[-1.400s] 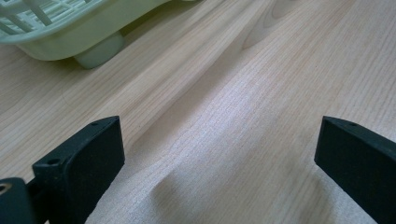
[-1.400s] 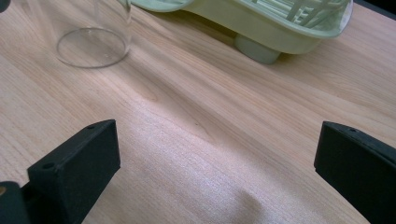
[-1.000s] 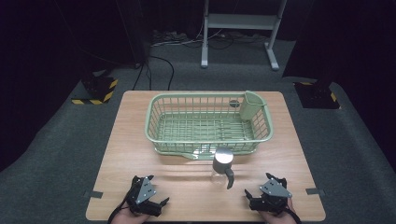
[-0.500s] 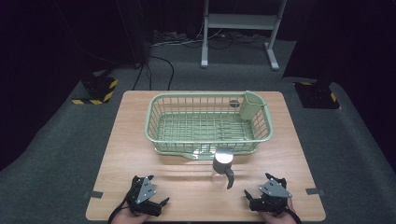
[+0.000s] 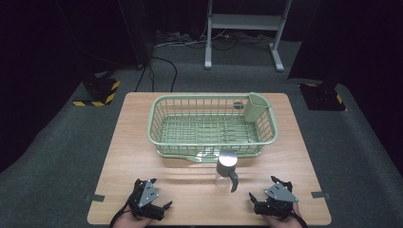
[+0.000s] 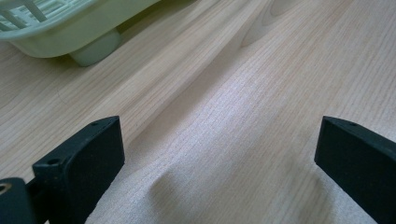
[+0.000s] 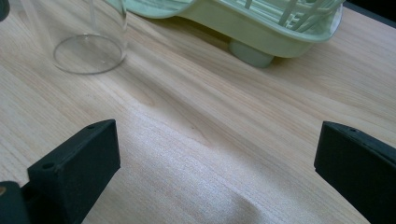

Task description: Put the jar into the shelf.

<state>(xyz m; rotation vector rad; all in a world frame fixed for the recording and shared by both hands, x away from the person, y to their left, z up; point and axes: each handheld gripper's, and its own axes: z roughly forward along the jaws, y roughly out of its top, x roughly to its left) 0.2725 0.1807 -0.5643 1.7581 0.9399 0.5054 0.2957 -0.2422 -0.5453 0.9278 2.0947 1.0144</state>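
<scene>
The left hand-held gripper (image 5: 151, 205) rests at the near edge of the surface (image 5: 142, 142) toward its left corner, its 2 jaws spread wide apart with nothing between them but bare wood grain, as the left gripper view shows. The right hand-held gripper (image 5: 274, 202) sits at the near edge toward the right corner, its jaws likewise wide apart and empty. Between the 2, and a little nearer the right one, stands a clear glass jar (image 5: 225, 171) with a metal lid and a dark handle; it is upright on the surface, apart from both grippers, and its transparent base (image 7: 88, 53) shows at the upper left of the right gripper view. Just beyond the jar, close to its far side, lies the pale green dish rack (image 5: 211, 126), which takes up the middle of the surface and carries a cutlery cup (image 5: 255, 107) at its far right corner; its basket looks empty. Judging from this, the work has not really begun: the jar is untouched, nothing is gripped, and reaching, grasping and probably placing it in the rack all remain.
</scene>
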